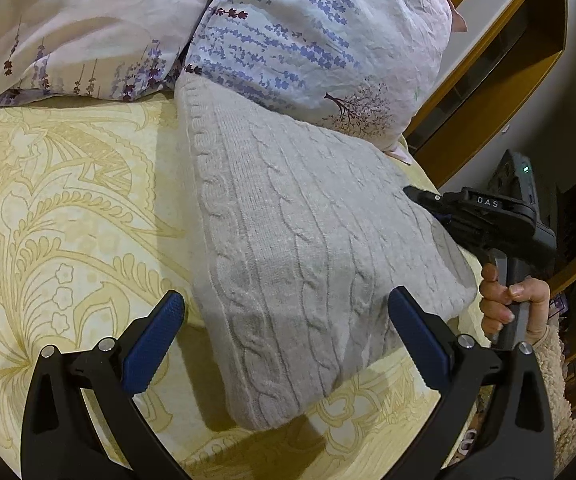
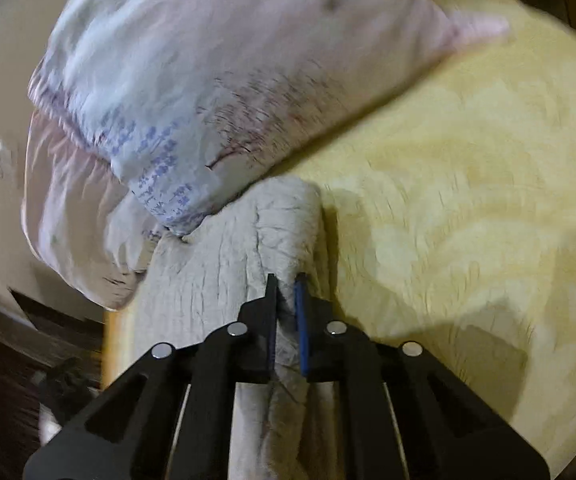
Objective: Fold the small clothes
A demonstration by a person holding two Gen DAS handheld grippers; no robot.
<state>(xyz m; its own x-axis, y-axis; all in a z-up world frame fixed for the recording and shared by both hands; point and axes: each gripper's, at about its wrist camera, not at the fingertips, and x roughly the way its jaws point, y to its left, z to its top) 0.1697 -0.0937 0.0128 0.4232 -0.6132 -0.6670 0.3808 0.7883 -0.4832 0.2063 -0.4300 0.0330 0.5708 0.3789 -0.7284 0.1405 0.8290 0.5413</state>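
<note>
Grey cable-knit sweater (image 1: 288,240) lies folded into a long band on the bed (image 1: 68,220), which is covered by a yellow sheet with a paisley print. The far end of the sweater is tucked against a floral pillow (image 1: 307,40) at the head of the bed; a second pillow (image 1: 80,32), pale pink with purple stems, sits beside it toward the far left corner. The near end of the sweater reaches toward the near edge of the bed, and its right side runs along the right edge.

Left claw (image 1: 288,344): spread wide, blue pads (image 1: 152,348) on either side of the near end of the sweater. Whether the fingers hover over the fabric or touch it cannot be told from this view. Nothing is clamped between them.

Right claw (image 2: 286,292): pressed together, pinching a raised ridge of the sweater (image 2: 216,272) between its black finger and blue-padded finger. The knit bunches up into a fold just ahead of the tips. The right wrist view is smeared with motion blur.

In the left wrist view the right claw's body (image 1: 479,216) sits at the right edge of the sweater, with a hand (image 1: 503,304) wrapped around its grey handle and a fleecy cream sleeve (image 1: 555,380) behind it. Wooden shelving (image 1: 499,80) stands beyond the right side of the bed.
</note>
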